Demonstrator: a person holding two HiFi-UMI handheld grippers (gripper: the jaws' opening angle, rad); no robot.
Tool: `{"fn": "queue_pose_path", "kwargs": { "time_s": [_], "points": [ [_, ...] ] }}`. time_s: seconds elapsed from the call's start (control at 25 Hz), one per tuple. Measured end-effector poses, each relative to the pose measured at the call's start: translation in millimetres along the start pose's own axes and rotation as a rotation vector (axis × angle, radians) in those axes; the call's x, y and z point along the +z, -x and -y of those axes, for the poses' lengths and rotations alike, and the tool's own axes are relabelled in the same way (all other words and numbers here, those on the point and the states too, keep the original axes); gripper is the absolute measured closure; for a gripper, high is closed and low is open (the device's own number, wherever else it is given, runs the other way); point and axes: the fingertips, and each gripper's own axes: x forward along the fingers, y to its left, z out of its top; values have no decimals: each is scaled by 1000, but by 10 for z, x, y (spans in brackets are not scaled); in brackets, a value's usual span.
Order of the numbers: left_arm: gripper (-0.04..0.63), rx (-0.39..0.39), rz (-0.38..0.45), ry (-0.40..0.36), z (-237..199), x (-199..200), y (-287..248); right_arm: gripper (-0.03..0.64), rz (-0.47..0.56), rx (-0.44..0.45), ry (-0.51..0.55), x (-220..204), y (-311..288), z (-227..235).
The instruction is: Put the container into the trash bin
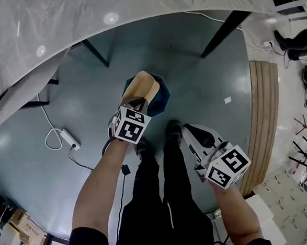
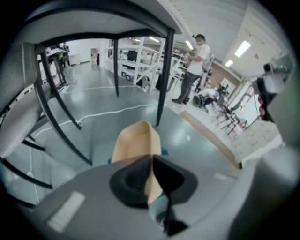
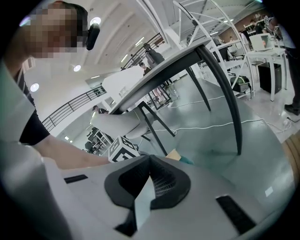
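Container [image 1: 143, 85] held over the trash bin [image 1: 161, 100] by the left tongs [image 1: 137, 101].

The left tongs [image 2: 152, 160] are closed on one thin wall of the tan container [image 2: 135, 142], which is gripped at its near edge and extends forward from the tips. In the head view the container is seen across the opening of the dark teal trash bin, which stands on the floor [image 1: 202, 74] just ahead of the person's shoes and below the edge of the counter [image 1: 83, 17]. Whether the container touches the bin cannot be determined. The right tongs [image 1: 187, 129] are held beside the person's leg, well clear of the bin. Their tips [image 3: 151, 160] are brought together and nothing is held between them.
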Motion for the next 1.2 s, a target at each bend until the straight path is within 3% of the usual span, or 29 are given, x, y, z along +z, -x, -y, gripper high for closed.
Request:
{"fn": "queue_pose_path", "kwargs": {
  "time_s": [0.04,0.16,0.32,0.44,0.76,1.0,1.2],
  "points": [
    [563,-19,-4,11,6,-3,-27,623,-1,-2,-1,0,-2,11],
    [452,-54,-4,40,59,-1,-46,623,4,-4,3,55,17,13],
    [454,-29,20,41,44,68,135,623,21,8,23,247,49,-103],
    [459,-16,66,93,30,251,428,623,40,19,46,454,107,-249],
    [489,6,291,197,180,854,1749,623,102,57,114,1064,448,-957],
    [505,94,441,250,287,1121,2877,623,110,77,158,1277,840,-1490],
    [515,160,537,206,446,1276,3687,623,143,77,180,1468,1130,-1825]
  ]
}}
